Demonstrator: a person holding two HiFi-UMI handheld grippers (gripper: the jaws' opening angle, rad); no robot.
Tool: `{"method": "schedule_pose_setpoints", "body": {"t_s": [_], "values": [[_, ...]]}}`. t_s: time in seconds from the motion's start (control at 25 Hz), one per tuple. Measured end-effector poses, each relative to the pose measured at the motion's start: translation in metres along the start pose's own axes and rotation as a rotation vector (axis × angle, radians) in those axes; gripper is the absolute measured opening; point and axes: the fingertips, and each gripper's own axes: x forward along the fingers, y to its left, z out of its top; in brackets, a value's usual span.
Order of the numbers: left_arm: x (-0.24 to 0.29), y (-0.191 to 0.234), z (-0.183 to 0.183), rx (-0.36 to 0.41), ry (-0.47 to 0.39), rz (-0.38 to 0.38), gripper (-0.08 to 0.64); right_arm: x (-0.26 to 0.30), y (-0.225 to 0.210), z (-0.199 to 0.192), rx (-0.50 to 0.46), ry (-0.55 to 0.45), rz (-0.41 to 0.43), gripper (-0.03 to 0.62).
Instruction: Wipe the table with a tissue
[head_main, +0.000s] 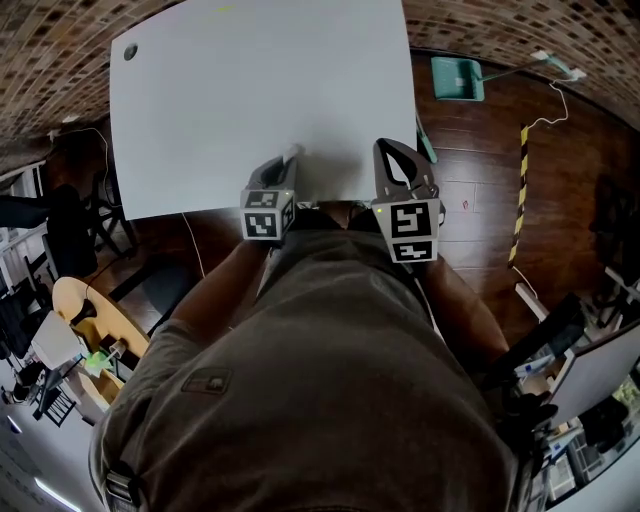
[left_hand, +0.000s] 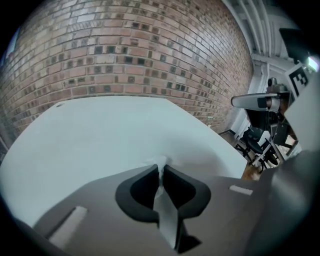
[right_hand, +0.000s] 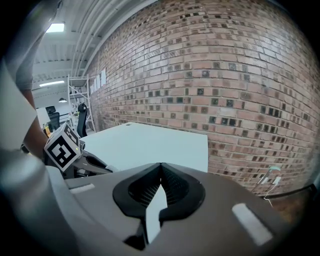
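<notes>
tissue (left_hand: 160, 161) — pinched in left hand-held gripper (left_hand: 161, 170), over table (left_hand: 100, 130) | right hand-held gripper (right_hand: 160, 165) closed

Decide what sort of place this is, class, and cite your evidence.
Probably an industrial-style lab or workshop: bare brick wall, a scaffold tower, hazard tape on the wooden floor.

Brick wall (right_hand: 225, 75) right across the back. Down on the dark wooden floor (head_main: 480, 150), a green dustpan (head_main: 458, 78) lies close to that wall, with a white cable (head_main: 553, 105) snaking to its right. A yellow-and-black striped strip (head_main: 520, 190) runs along the boards below. Far left, black chairs (head_main: 70, 225) crowd together. In the right gripper view, a metal scaffold (right_hand: 77, 100) stands under a lit ceiling light (right_hand: 56, 26).
</notes>
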Motion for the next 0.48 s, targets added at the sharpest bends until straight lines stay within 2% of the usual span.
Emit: {"method": "schedule_pose_setpoints", "body": {"t_s": [0.28, 0.48], "values": [[-0.016, 0.049, -0.010, -0.060, -0.002, 0.089, 0.027, 0.007, 0.014, 0.007, -0.017, -0.006, 0.018, 0.014], [-0.020, 0.057, -0.013, -0.069, 0.001, 0.103, 0.026, 0.006, 0.015, 0.009, -0.018, -0.011, 0.016, 0.014]]}}
